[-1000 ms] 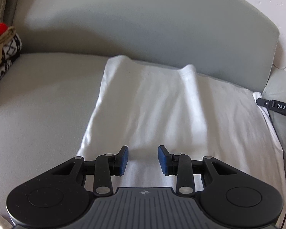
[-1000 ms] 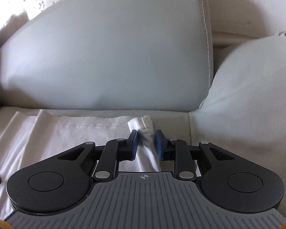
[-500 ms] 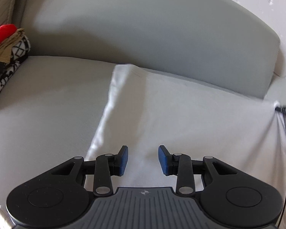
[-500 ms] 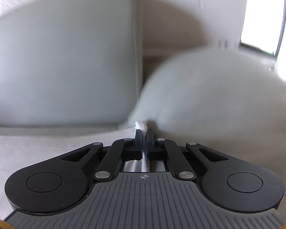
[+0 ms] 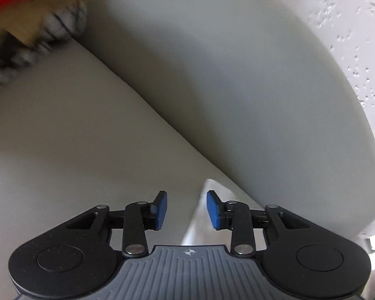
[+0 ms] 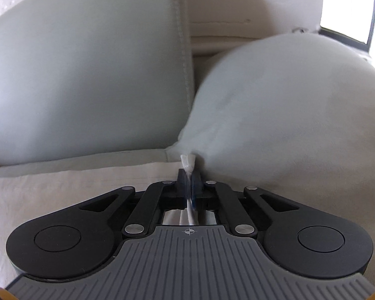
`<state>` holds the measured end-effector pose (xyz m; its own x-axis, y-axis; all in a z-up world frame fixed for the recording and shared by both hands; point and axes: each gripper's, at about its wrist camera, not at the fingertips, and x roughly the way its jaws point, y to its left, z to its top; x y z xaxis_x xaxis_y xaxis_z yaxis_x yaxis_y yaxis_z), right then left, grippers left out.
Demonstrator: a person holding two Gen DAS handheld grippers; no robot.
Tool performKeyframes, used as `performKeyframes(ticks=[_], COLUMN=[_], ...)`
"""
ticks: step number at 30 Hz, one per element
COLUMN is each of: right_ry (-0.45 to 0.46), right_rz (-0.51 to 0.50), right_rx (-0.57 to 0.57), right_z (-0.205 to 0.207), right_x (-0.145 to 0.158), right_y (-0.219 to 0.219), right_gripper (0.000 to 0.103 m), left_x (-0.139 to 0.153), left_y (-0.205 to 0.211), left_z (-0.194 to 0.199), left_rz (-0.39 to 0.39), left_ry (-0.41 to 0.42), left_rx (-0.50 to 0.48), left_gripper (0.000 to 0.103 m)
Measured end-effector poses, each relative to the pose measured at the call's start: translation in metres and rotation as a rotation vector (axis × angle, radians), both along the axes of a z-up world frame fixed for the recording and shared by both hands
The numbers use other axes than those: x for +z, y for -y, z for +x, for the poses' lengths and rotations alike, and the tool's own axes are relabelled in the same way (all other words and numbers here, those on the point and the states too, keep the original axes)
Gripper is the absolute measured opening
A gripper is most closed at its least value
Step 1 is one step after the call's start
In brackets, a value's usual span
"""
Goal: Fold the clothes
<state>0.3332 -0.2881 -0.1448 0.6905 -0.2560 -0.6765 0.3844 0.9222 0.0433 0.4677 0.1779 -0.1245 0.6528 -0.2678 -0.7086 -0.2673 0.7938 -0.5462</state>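
A white garment lies spread on a grey sofa seat. In the left wrist view only its far left corner (image 5: 207, 187) shows, a pointed white tip between and just beyond the blue pads. My left gripper (image 5: 186, 207) is open over that corner, and the cloth edge runs back under it. In the right wrist view my right gripper (image 6: 188, 176) is shut on a bunched corner of the white garment (image 6: 187, 161), which pokes out past the pads. The garment's flat part (image 6: 75, 187) stretches to the left.
The grey sofa backrest (image 5: 225, 62) rises close behind. A pile of folded clothes (image 5: 25, 25), red, tan and patterned, sits at the far left. A pale grey cushion (image 6: 287, 112) bulges on the right, touching the held corner. A bright window (image 6: 347, 5) is at top right.
My left gripper swung left and forward to the garment's far left corner, still open. My right gripper closed from open onto the other corner a second ago and has held it since.
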Motion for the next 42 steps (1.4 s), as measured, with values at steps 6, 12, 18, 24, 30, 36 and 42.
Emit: performKeyframes(ticks=[6,12,18,24,30,36,42], right_ry=[0.014,0.026,0.051,0.018,0.045,0.224,0.285], right_rz=[0.057,0.060,-0.046,-0.176,-0.246,-0.087,0.057], right_rx=[-0.018,-0.011,-0.015,-0.012,-0.067,-0.180,-0.146], right_z=[-0.010,-0.013,-0.011,0.000,-0.020,-0.130,-0.231], right_x=[0.003,0.008,0.007,-0.003,0.028,0.123,0.182], right_y=[0.005,0.004,-0.010,-0.028,-0.038,-0.012,-0.009], right_gripper=[0.002,0.002,0.002,0.000,0.023,0.038,0.051], left_x=[-0.020,-0.012,0.020,-0.013,0.012,0.093,0.161], left_y=[0.009,0.030,0.050,0.061,0.079,0.066,0.062], left_z=[0.033,0.041,0.019,0.029,-0.005,-0.110,-0.217], left_rz=[-0.043,0.110,0.498,0.638,0.801,0.781,0.661], left_ry=[-0.013,0.051,0.219,0.129,0.110,0.127,0.082], left_rx=[-0.101,-0.178,-0.234,-0.206,-0.139,-0.189,-0.346], left_gripper=[0.025,0.002,0.003,0.009,0.038,0.036,0.036])
